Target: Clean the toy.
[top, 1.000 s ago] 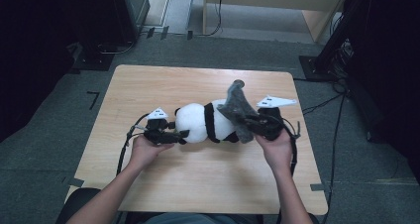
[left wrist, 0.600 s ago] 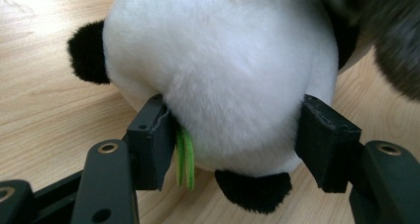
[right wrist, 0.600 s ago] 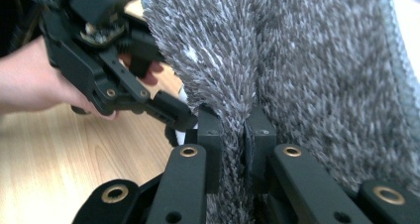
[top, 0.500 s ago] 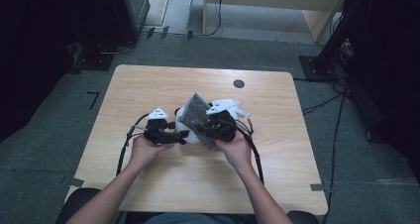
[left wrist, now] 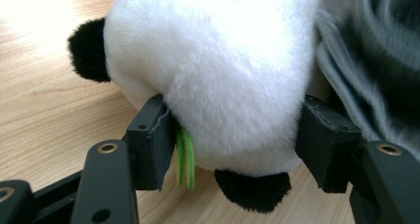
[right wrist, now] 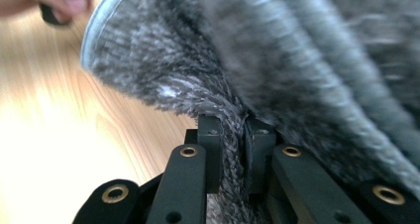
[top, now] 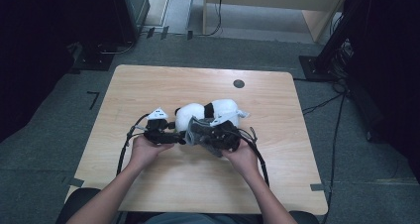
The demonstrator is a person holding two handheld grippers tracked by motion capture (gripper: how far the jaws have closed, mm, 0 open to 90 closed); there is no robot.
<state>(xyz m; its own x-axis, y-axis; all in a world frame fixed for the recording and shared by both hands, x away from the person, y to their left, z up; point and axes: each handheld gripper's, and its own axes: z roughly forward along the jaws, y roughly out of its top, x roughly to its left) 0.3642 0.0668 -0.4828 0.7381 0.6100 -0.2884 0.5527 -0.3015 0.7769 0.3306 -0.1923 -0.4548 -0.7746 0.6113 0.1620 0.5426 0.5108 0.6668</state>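
A white plush panda [top: 210, 110] with black ears and limbs lies on the wooden table [top: 163, 83]. My left gripper [top: 179, 136] is shut on its head [left wrist: 218, 70], one pad [left wrist: 151, 142] pressing each side, beside a green tag [left wrist: 185, 157]. A grey fuzzy cloth [top: 198, 132] hangs from my right gripper [top: 210, 137], whose pads [right wrist: 213, 149] pinch a fold of the cloth [right wrist: 277, 70]. In the high view the cloth lies against the front of the panda, between the two hands.
A small dark round mark [top: 238, 84] sits near the table's far edge. Black cables [top: 257, 154] trail from both grippers across the table. Dark equipment and cables stand on the floor around the table [top: 341, 60].
My right gripper has swung the grey cloth leftward and down, from the panda's right end to just in front of it beside the left gripper. The left hand has stayed put.
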